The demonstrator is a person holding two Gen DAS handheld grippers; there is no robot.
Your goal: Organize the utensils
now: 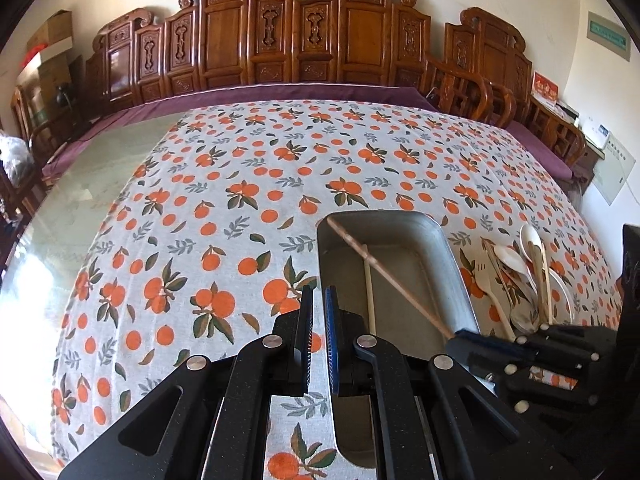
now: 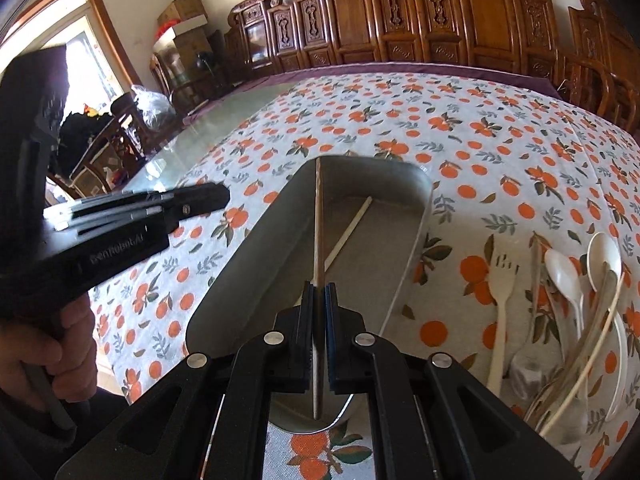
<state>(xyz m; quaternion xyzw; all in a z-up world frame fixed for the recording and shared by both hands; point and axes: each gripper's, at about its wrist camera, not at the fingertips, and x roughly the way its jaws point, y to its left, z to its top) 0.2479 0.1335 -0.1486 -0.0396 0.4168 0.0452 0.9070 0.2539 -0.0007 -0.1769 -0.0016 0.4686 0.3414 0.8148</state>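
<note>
A grey metal tray (image 2: pixel 420 216) lies on the orange-print tablecloth; it also shows in the left wrist view (image 1: pixel 456 264). A pale chopstick (image 2: pixel 352 226) lies inside it. My right gripper (image 2: pixel 319 292) is shut on a brown chopstick (image 2: pixel 318 216) and holds it over the tray, its far tip at the tray's far left corner. That chopstick (image 1: pixel 384 272) and the right gripper (image 1: pixel 460 338) show in the left wrist view. My left gripper (image 1: pixel 319 296) hovers just left of the tray, jaws nearly shut with a narrow gap, holding nothing.
A pile of utensils lies right of the tray: a pale fork (image 2: pixel 502 304), white spoons (image 2: pixel 564 276), a metal spoon (image 2: pixel 528 364) and more chopsticks. Carved wooden chairs (image 1: pixel 312 28) line the far table edge. Bare glass tabletop (image 1: pixel 88 192) lies to the left.
</note>
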